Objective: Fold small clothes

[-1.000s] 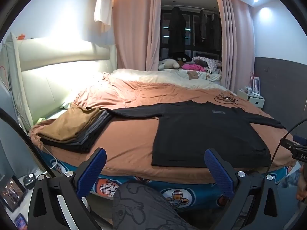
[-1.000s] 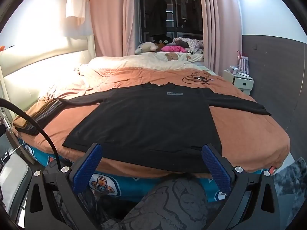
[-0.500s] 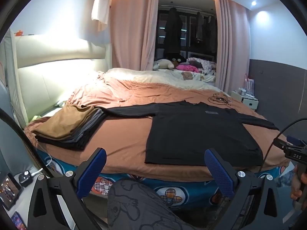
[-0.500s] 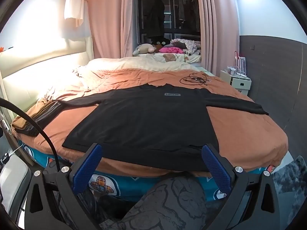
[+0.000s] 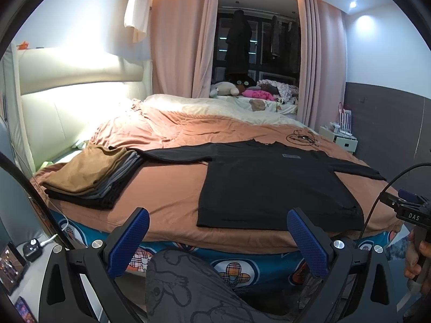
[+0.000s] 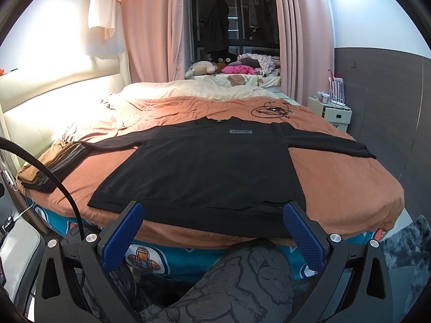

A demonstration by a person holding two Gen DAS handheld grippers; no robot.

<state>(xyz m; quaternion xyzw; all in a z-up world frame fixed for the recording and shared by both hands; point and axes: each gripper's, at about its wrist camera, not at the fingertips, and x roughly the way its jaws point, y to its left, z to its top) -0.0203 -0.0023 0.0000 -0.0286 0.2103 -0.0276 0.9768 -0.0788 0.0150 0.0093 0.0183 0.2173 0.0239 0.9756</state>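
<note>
**Shirt flat, grippers off the bed**

Left gripper [image 5: 218,238] and right gripper [image 6: 212,232] — jaws wide, empty. Black shirt [image 6: 204,167] lies ahead on the bed [image 6: 350,188], hem nearest, collar far — right gripper nearer. Folded stack [image 5: 89,172] sits left.

- The small label [image 6: 240,132] on the chest of the black shirt [image 6: 210,167] is too small to be read.
- The shirt's near hem is partly covered by the right gripper's [image 6: 212,231] blue pads [image 6: 299,231].
- The right hand [image 5: 416,258] is cut off by the left wrist view's edge.
- The lower layers of the folded stack [image 5: 91,175] are hidden beneath the tan top piece.
</note>
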